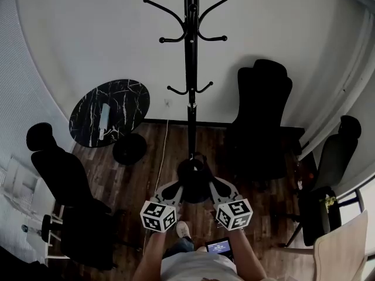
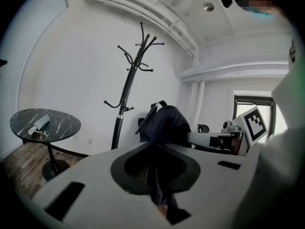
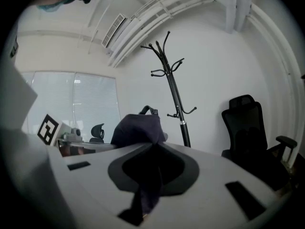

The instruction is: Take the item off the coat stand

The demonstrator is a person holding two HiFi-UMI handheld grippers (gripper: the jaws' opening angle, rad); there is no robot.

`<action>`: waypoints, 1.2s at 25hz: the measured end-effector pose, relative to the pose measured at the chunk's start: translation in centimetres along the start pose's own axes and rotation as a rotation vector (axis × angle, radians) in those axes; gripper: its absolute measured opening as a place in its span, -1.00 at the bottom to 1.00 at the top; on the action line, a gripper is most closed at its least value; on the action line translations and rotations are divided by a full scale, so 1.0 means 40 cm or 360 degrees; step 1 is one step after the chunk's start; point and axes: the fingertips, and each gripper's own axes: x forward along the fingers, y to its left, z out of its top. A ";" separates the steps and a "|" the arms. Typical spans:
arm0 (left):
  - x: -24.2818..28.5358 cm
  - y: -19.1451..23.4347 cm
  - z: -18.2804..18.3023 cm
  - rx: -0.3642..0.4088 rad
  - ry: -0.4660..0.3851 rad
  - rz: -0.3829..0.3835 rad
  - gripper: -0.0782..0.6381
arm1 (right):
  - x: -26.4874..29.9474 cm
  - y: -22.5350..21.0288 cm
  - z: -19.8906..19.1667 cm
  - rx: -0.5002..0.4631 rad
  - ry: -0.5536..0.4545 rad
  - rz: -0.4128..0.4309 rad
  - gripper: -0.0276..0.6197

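2 handheld grippers, the left gripper and the right gripper, each pinch the 1 dark navy fabric bag, jaws nearly closed on its cloth, holding it between them just before the person. The bag hangs clear of the 1 tall black metal coat stand, whose hooks are bare, so the lift-off looks done. The next move calls for carrying it away with both grips firm. Beyond stand 1 round black marble table and 3 black office chairs.

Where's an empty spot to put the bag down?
The round table is mostly bare beside the pale thing on it. Wood floor is free between the table's foot and the coat stand. Chairs crowd both sides.
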 end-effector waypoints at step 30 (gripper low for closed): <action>-0.099 -0.125 -0.027 0.0018 -0.0001 -0.0006 -0.69 | -0.144 0.043 -0.016 -0.0185 0.0028 -0.0116 -0.81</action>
